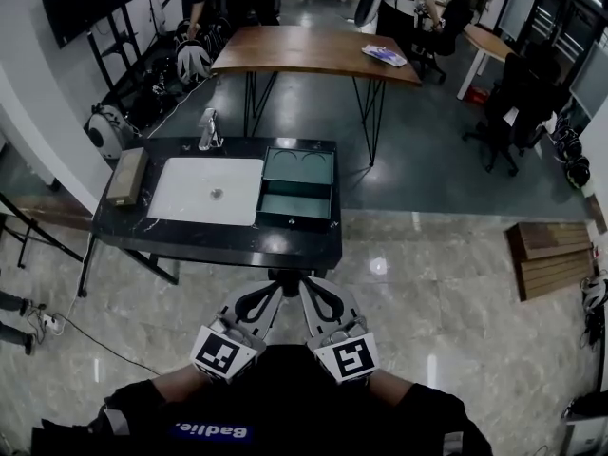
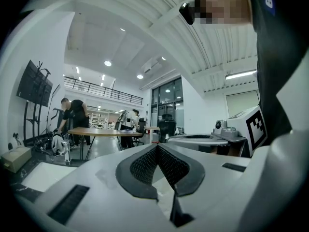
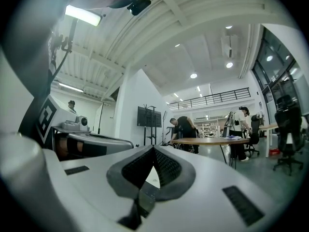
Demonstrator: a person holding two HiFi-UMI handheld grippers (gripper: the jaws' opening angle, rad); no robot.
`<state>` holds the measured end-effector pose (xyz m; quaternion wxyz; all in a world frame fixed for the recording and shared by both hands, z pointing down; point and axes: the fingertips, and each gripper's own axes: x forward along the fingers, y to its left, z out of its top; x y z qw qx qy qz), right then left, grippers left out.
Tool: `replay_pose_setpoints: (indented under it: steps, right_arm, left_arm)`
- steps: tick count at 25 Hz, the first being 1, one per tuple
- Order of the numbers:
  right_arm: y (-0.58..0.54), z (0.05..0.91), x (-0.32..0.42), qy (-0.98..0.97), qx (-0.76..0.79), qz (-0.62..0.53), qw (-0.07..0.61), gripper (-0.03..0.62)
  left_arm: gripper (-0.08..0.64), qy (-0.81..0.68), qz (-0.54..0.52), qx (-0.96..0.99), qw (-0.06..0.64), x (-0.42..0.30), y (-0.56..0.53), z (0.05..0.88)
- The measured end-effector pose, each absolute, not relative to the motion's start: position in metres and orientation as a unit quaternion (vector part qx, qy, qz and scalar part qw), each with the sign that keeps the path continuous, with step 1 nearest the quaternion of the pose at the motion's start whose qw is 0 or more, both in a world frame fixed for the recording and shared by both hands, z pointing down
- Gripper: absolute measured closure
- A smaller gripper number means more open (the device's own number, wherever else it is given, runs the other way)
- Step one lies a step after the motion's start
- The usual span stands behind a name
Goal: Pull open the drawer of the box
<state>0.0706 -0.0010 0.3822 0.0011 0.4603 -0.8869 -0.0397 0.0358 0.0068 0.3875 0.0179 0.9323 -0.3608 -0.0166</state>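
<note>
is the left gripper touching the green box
Apart. The head view shows the left gripper held over the floor, short of the table, whose top lies between it and the green box.

Black table (image 1: 190, 243) bears basin (image 1: 207, 190), tap (image 1: 207, 129), box (image 1: 296, 190), carton (image 1: 126, 176).

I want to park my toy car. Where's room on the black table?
The bare front strip of the black table, before the white sink and green box. The left edge holds a tan box; the faucet crowds the back.
</note>
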Motion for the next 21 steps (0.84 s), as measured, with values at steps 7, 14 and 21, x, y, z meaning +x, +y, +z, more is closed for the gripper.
replay_pose_setpoints:
  steps: [7,14,21]
  right_arm:
    - [0.0,0.381,0.063,-0.883,0.467,-0.042,0.005,0.592]
    - [0.0,0.383,0.056,-0.88,0.474,-0.04,0.008,0.592]
    - [-0.002,0.386,0.051,-0.88,0.474,-0.038,0.009,0.592]
  left_arm:
    - [0.558,-0.354,-0.019,0.935,0.018,0.027,0.008,0.386]
    - [0.558,-0.35,-0.021,0.936,0.017,0.018,0.009,0.387]
    - [0.559,-0.352,-0.021,0.936,0.016,0.012,0.007,0.388]
